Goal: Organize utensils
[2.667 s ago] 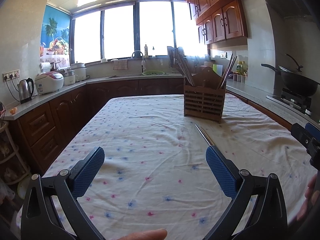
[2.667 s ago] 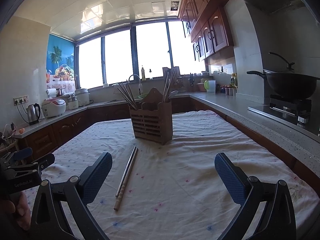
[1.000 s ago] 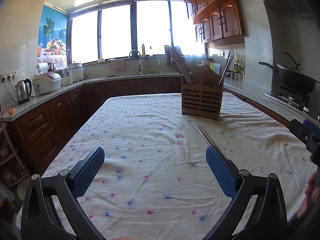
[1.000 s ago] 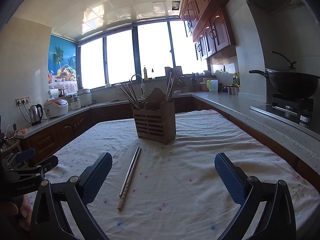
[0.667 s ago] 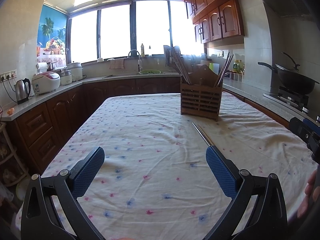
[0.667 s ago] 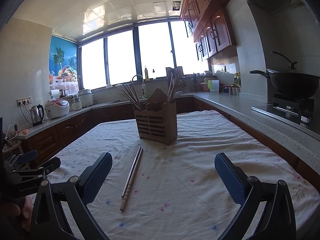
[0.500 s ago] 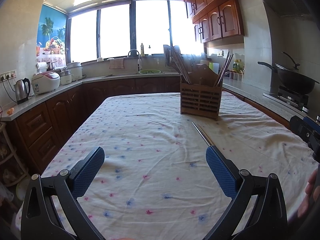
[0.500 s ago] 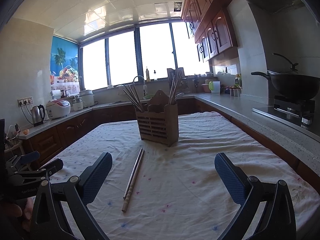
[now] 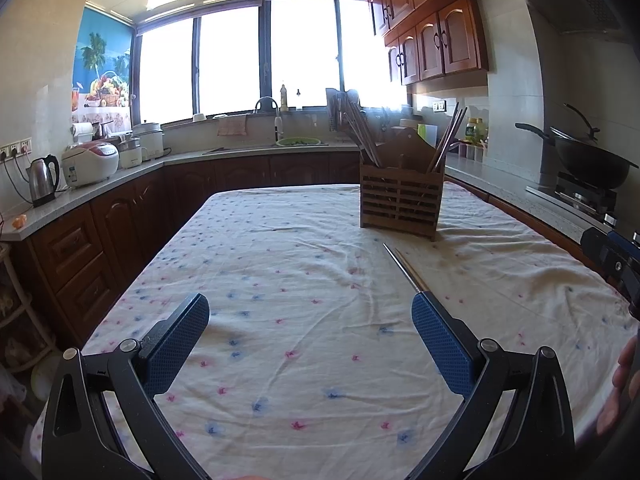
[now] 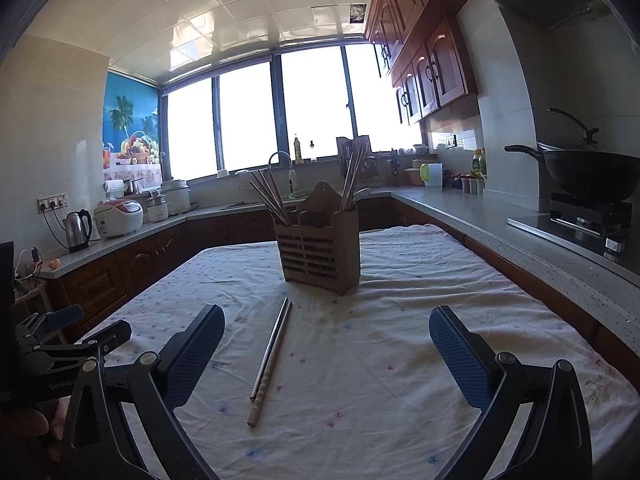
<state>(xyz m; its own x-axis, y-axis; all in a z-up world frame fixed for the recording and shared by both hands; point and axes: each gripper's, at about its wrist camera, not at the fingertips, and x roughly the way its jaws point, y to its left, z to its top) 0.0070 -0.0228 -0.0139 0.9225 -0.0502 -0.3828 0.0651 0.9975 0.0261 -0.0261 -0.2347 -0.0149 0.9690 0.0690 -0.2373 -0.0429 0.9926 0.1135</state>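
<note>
Both the left tool [image 9: 310,322] and right tool [image 10: 326,330] are hanging released, grasping nothing. Two chopsticks [image 10: 272,356] are lying touching on the surface [image 10: 400,360], near the wooden holder [image 10: 320,252].

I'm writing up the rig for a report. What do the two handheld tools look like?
Both match. The left tool and right tool each have two black frame arms with triangular cut-outs and silver pivot screws, ending in blue pads with a fine dotted grip texture. Seen from the right camera, the left tool's black body carries small white lettering, too blurred to read. No cables or sleeves show.
</note>
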